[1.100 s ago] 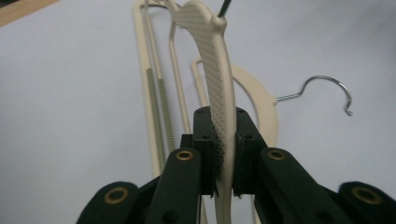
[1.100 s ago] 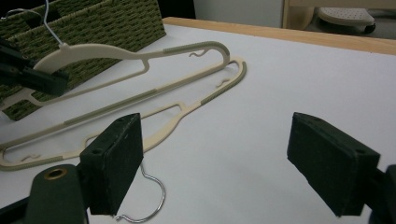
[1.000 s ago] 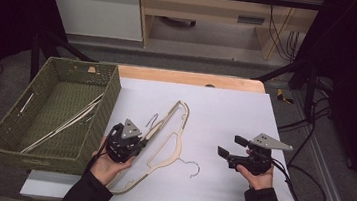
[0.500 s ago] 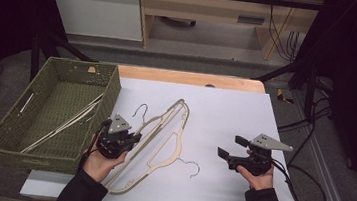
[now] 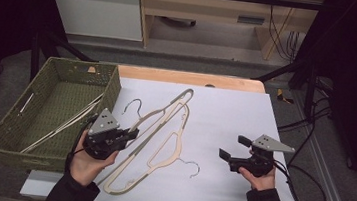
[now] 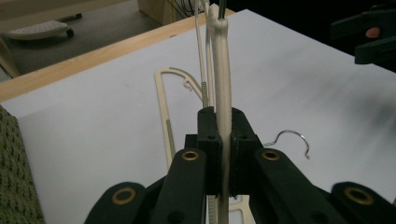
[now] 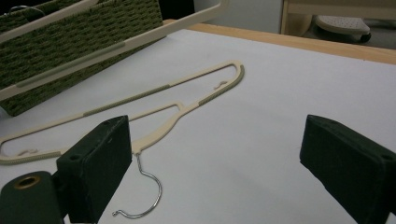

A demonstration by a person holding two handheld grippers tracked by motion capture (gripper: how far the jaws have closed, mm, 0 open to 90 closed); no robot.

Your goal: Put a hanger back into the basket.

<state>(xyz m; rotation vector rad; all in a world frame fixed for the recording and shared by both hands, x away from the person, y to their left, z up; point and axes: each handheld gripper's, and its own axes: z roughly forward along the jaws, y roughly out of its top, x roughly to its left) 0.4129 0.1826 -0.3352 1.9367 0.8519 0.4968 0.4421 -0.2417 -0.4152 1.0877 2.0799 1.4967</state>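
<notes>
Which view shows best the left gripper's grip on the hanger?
Left gripper view: the left gripper pads clamp the cream hanger bar. High view shows it from farther off; right gripper view shows its bar.

The two hangers (image 5: 164, 124) were cream with dull olive-grey grip strips and silver wire hooks. The basket (image 5: 9, 135) was woven olive green, holding further cream hangers. The table sheet (image 5: 235, 116) was plain white over a light wood edge. The left gripper (image 5: 130, 134) and right gripper (image 5: 230, 149) were black, each topped with a grey plate.
</notes>
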